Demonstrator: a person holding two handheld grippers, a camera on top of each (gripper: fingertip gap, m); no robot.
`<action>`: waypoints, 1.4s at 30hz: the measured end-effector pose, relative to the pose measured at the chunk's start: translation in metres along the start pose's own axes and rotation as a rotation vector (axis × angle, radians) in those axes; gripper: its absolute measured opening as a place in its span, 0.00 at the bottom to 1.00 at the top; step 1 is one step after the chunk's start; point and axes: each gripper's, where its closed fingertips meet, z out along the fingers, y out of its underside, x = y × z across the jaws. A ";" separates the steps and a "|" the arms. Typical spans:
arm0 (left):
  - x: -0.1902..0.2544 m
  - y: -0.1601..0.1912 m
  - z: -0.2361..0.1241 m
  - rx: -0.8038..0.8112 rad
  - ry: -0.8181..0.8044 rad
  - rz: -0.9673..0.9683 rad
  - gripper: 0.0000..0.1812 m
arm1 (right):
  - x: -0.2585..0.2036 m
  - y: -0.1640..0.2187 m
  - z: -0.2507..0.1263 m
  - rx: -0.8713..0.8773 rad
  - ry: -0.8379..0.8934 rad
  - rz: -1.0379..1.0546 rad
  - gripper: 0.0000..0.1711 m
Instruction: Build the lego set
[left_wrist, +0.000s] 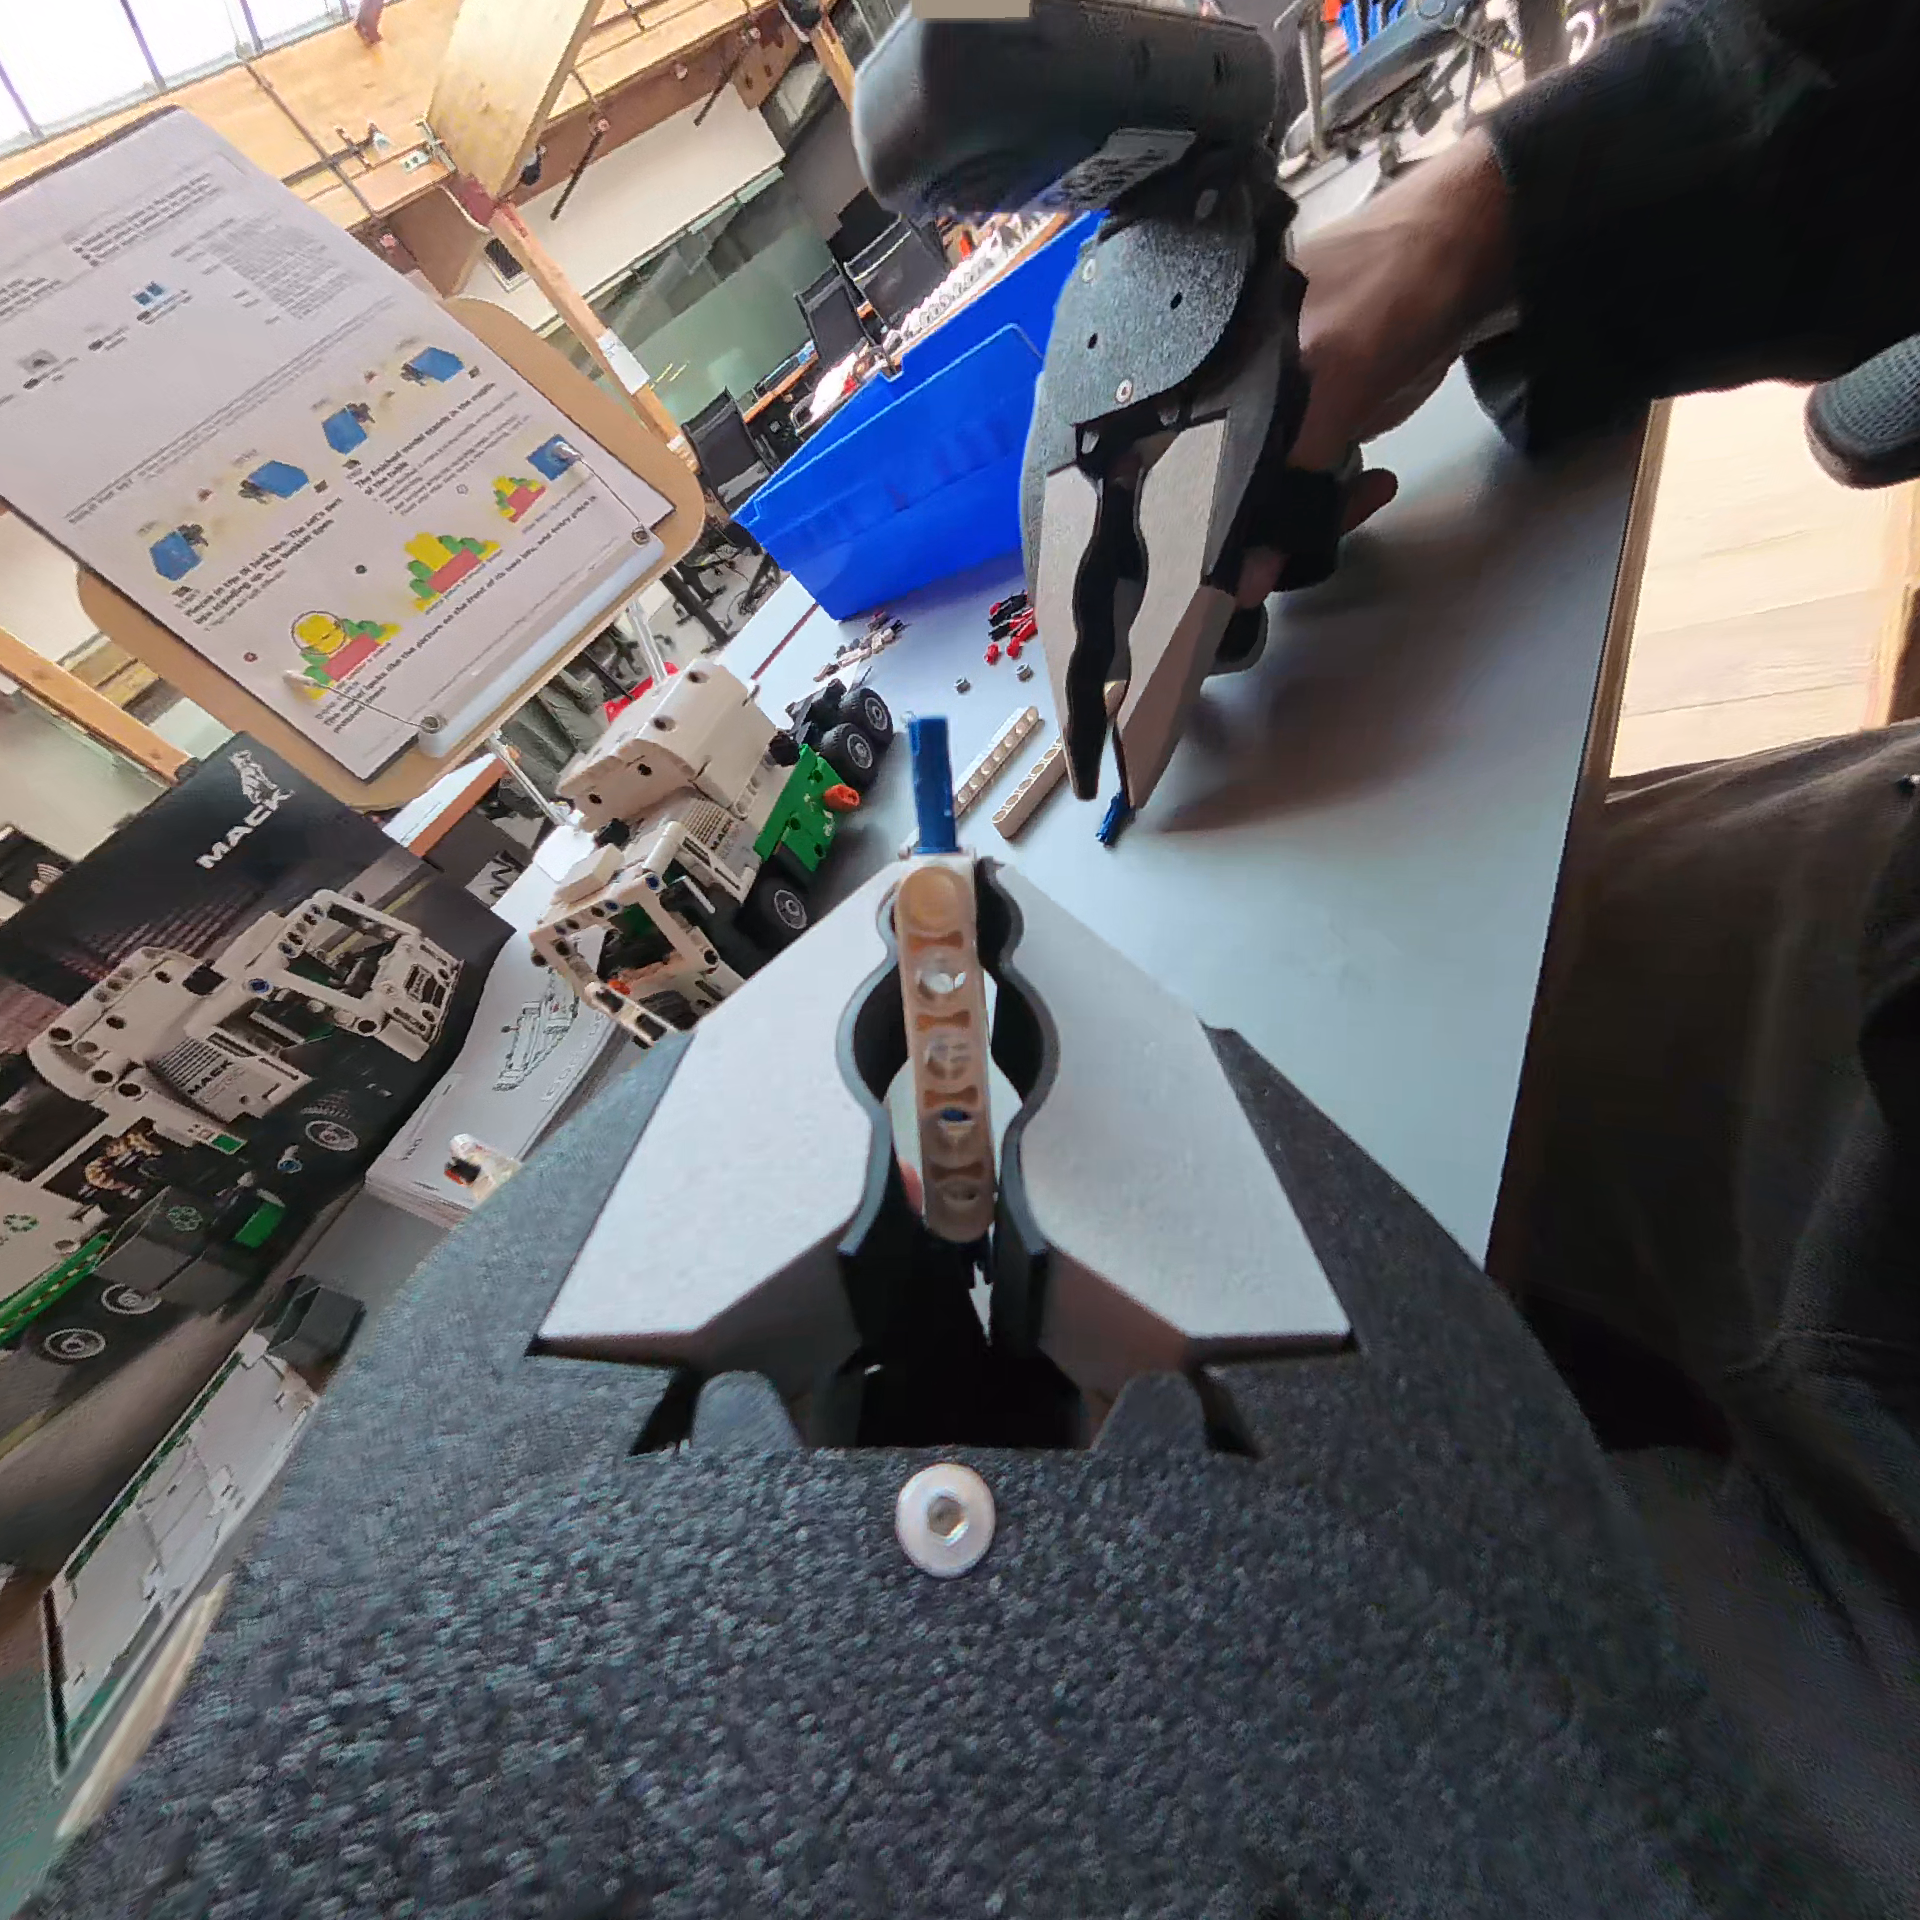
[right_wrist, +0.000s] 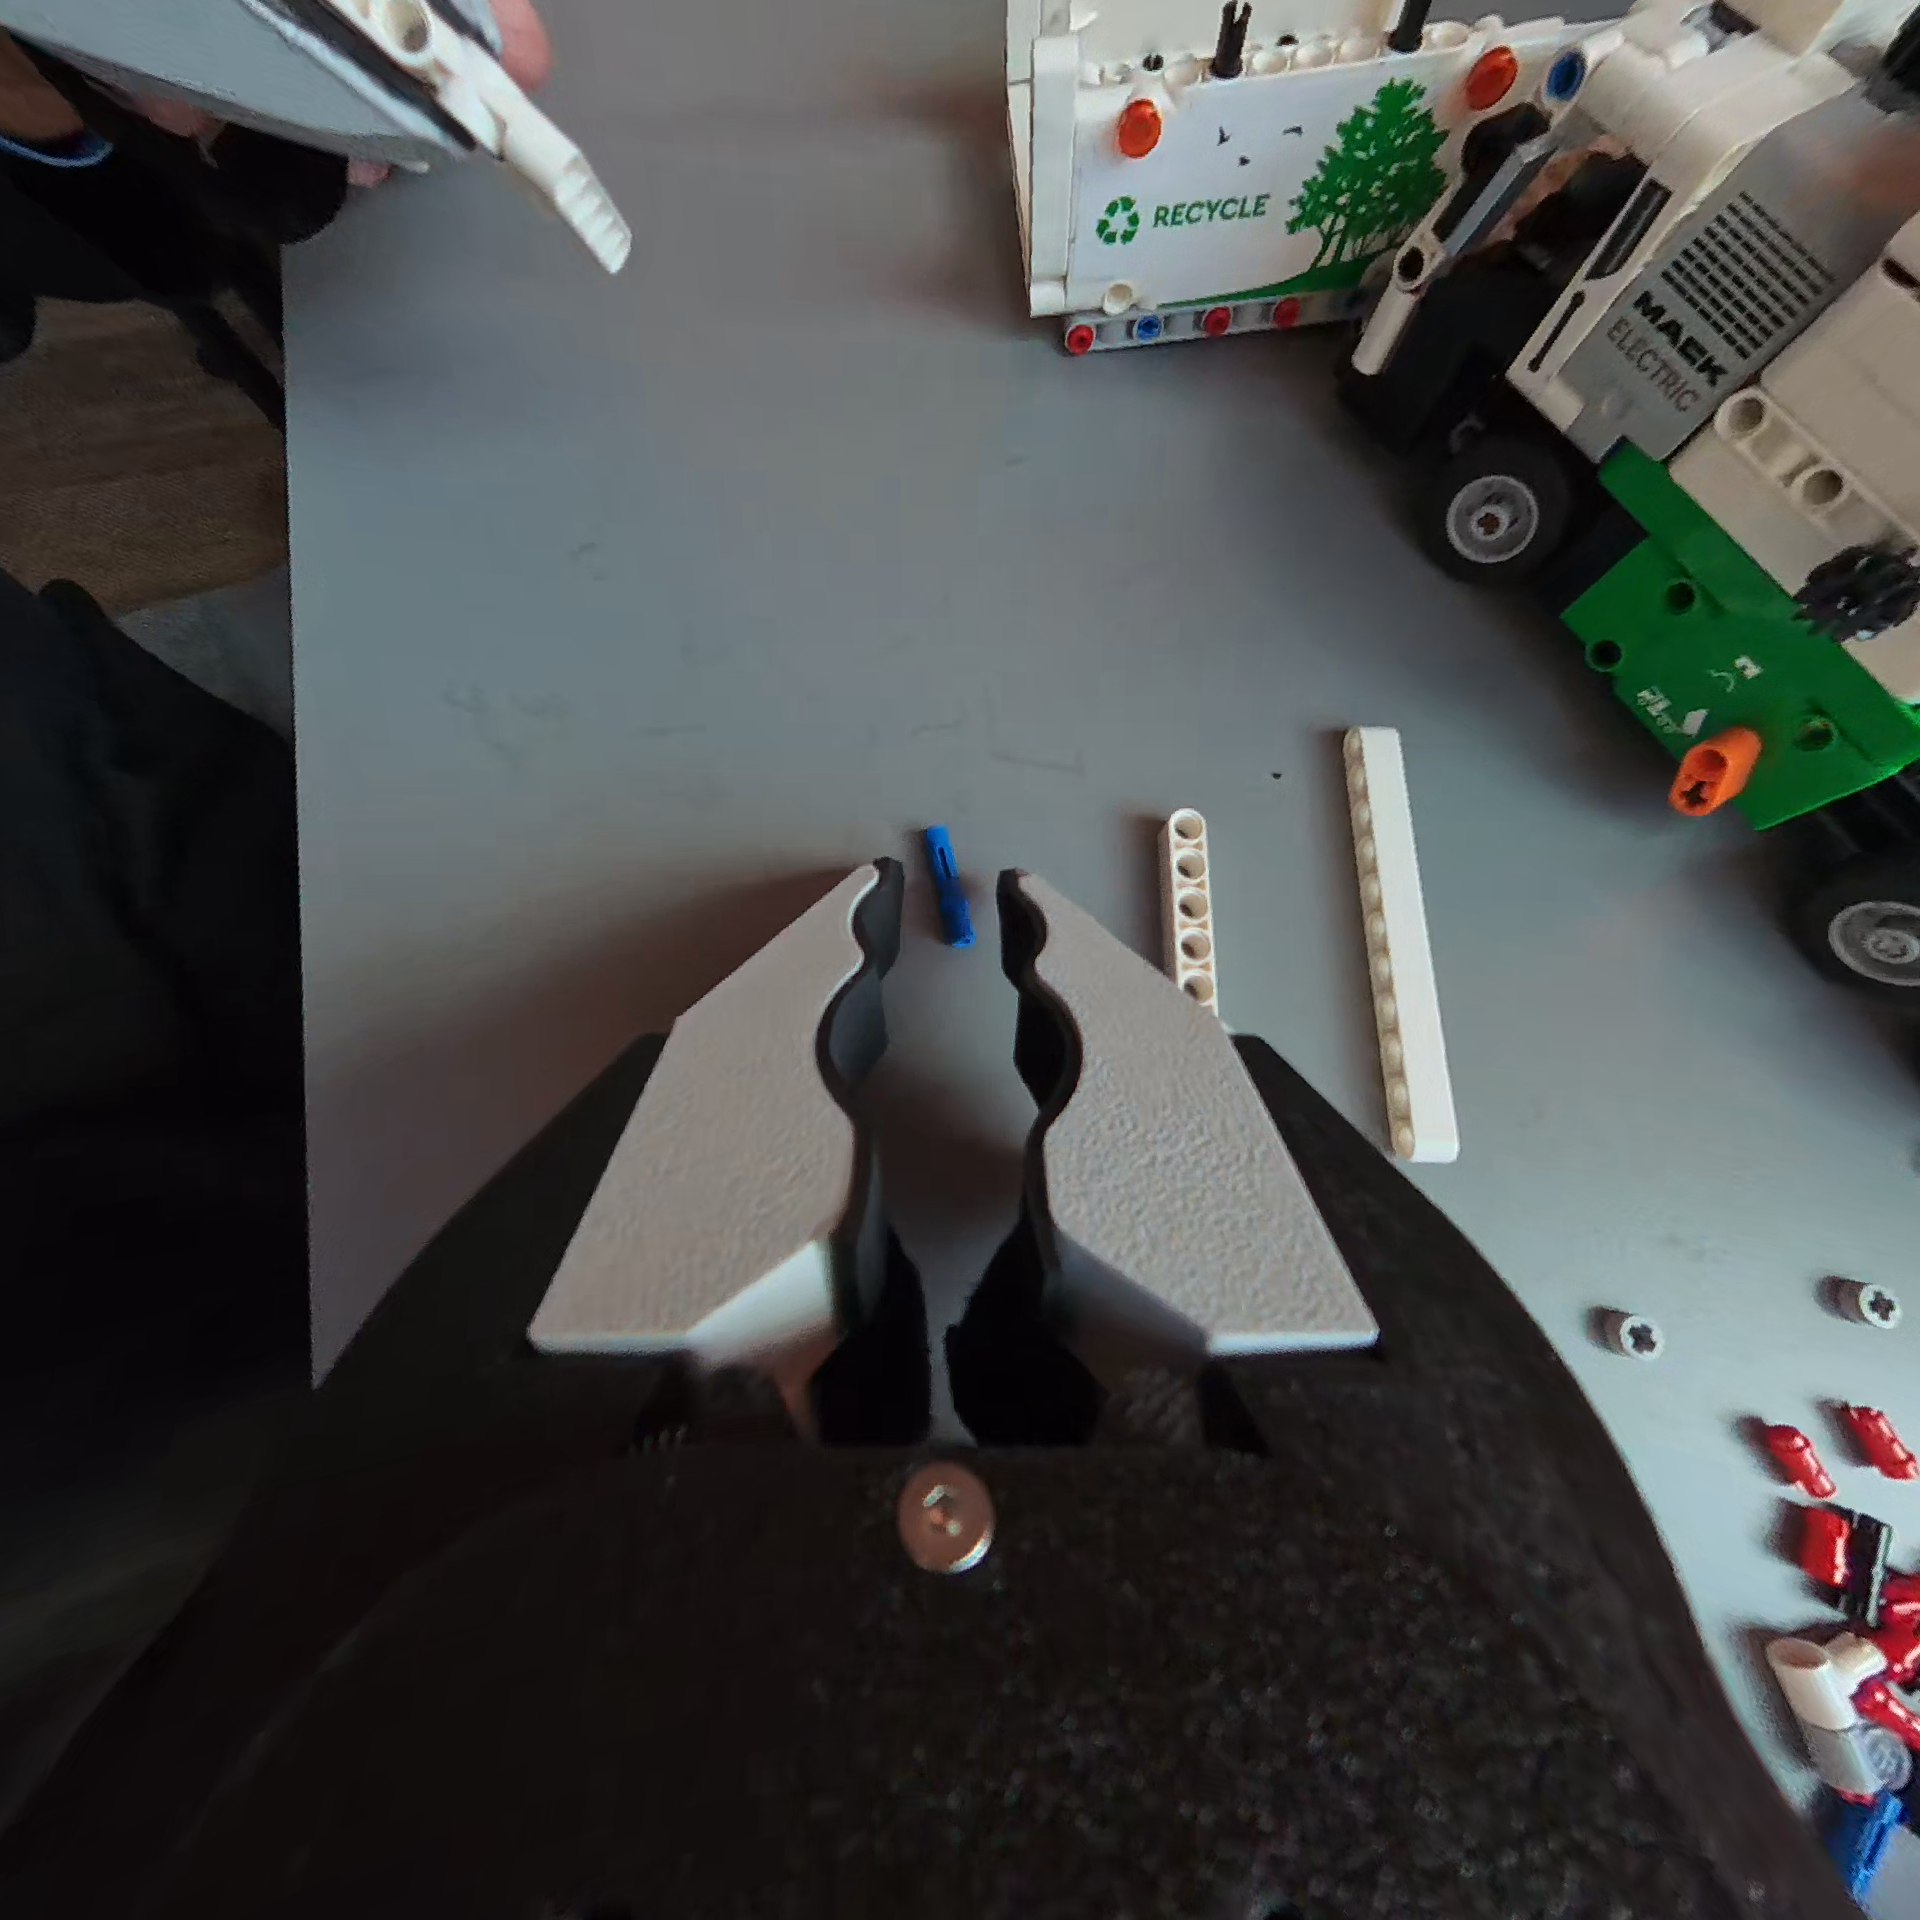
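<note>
A: How is the left gripper (left_wrist: 940, 883) posed?

B: It is held level above the grey table (left_wrist: 1351, 935), fingers pointing forward. A white beam (left_wrist: 943, 1049) is clamped edge-up between the closed jaws, and a blue pin (left_wrist: 928, 774) projects from the beam's far end.

A: And the right gripper (right_wrist: 940, 883)?

B: It is tilted steeply downward, tips just above the table, and gripped from behind by a hand (left_wrist: 1392, 312). The jaws are parted and nothing is held. A second blue pin (right_wrist: 948, 885) lies on the table between the fingertips.

A: What is located beyond?

B: A short white beam (right_wrist: 1188, 906) and a long white beam (right_wrist: 1397, 940) lie just beside the right gripper. Farther off, the part-built truck (right_wrist: 1683, 436) and a white panel assembly (right_wrist: 1226, 187) are seen, then a blue bin (left_wrist: 914, 468).
</note>
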 end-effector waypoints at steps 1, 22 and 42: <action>0.002 0.001 0.001 -0.007 0.007 0.009 0.03 | -0.001 -0.001 0.000 -0.006 -0.003 -0.008 0.10; 0.006 -0.005 -0.004 0.038 0.015 0.035 0.03 | 0.016 -0.025 -0.048 0.031 0.257 0.133 0.01; 0.032 -0.054 0.023 0.226 0.189 -0.166 0.03 | -0.037 -0.108 -0.070 0.911 0.238 0.642 0.01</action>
